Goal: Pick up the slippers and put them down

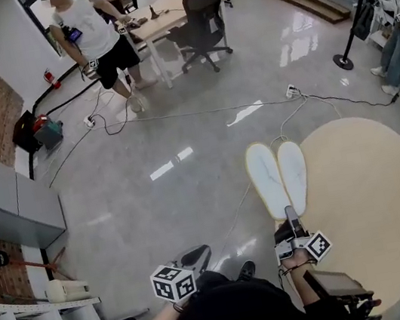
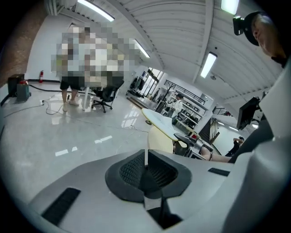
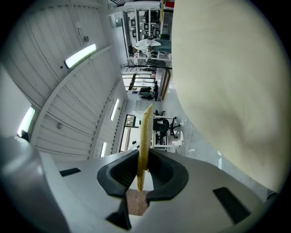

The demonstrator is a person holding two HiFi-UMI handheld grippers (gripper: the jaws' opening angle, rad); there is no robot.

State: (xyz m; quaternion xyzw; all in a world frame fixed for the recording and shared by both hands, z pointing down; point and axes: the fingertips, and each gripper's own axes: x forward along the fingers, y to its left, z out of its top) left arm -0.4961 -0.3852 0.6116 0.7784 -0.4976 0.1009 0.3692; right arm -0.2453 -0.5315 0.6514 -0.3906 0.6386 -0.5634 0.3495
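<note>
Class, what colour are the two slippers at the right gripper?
White, with a pale yellow edge; the head view shows the slippers best.

The left tool [image 2: 145, 159] and right tool [image 3: 142, 166] have pale grey shells, black ribbed pads [image 2: 129, 170] and black slots. White cubes [image 1: 174, 282] with black square markers sit just ahead of the black top [image 1: 235, 314].

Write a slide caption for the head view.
The right gripper holds two white slippers above the edge of a round beige rug; left gripper shut, empty.
</note>
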